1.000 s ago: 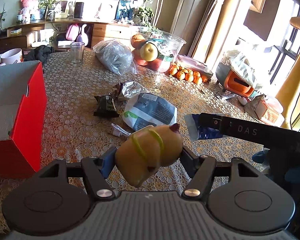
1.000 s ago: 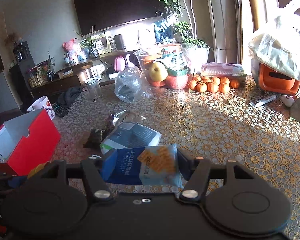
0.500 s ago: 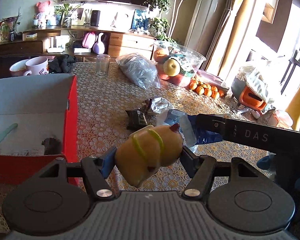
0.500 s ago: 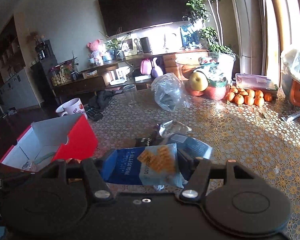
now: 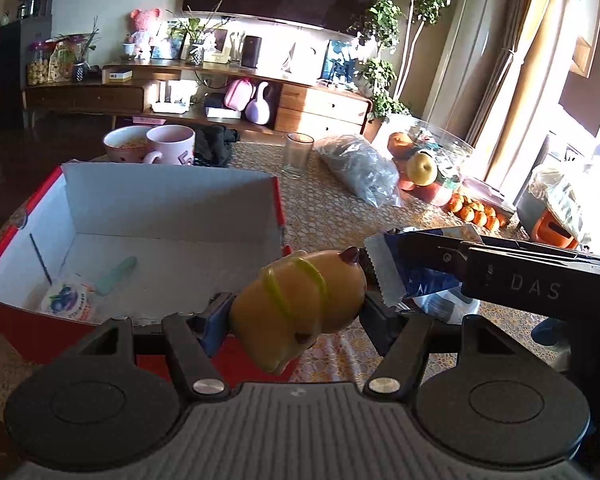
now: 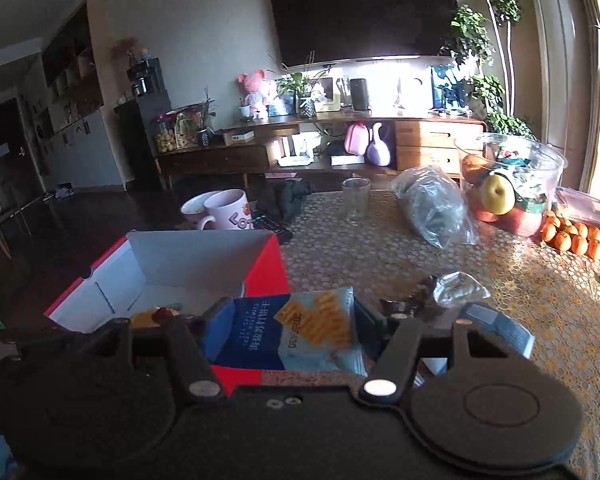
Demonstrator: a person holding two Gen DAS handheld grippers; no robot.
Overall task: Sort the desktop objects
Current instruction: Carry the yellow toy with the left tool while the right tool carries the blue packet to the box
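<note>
Left claw [image 5: 296, 312]: clamped on a tan squeeze toy [image 5: 300, 300] with yellow-green stripes, carried above the near right corner of the red box [image 5: 172, 196].
Right claw [image 6: 288, 336]: clamped on a blue cracker packet [image 6: 296, 332], held just beside the box's right wall.
Red box: open, white inside, standing on the bench [image 6: 520, 288] (lace-patterned cover); holds a small round tub [image 5: 70, 300] and a pale green stick [image 5: 116, 276].
Bench, further off: drinking glass [image 6: 355, 200], mug [image 6: 228, 210], grey plastic bag [image 6: 434, 204], oranges [image 6: 576, 236].
</note>
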